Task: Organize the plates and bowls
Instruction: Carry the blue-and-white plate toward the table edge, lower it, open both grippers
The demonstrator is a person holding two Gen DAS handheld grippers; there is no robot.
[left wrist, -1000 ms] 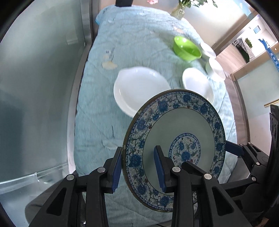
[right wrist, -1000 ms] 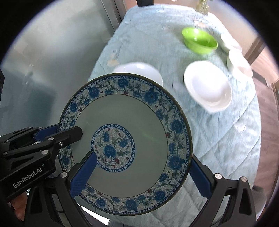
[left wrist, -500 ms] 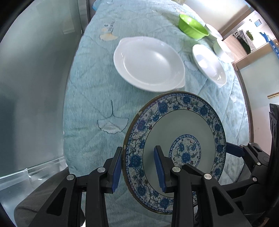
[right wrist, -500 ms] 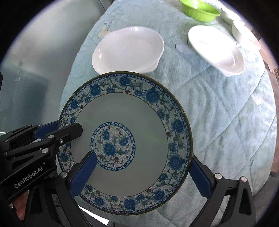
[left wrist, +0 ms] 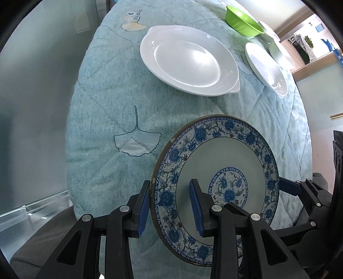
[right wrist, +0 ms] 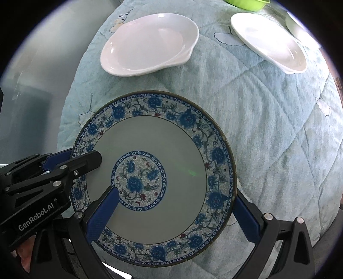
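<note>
A blue floral plate is held above the near end of the table. My left gripper is shut on its left rim. My right gripper has one finger over the plate's face and the other beyond its right rim; it also shows in the left wrist view. A white oval dish with handles lies ahead. A white round plate lies to its right.
A green bowl and white bowls stand at the far right. The light-blue quilted cloth covers the table. A frosted glass wall runs along the left.
Both grippers have carried the floral plate forward and lower over the table. The white dish and plate now appear larger and closer.
</note>
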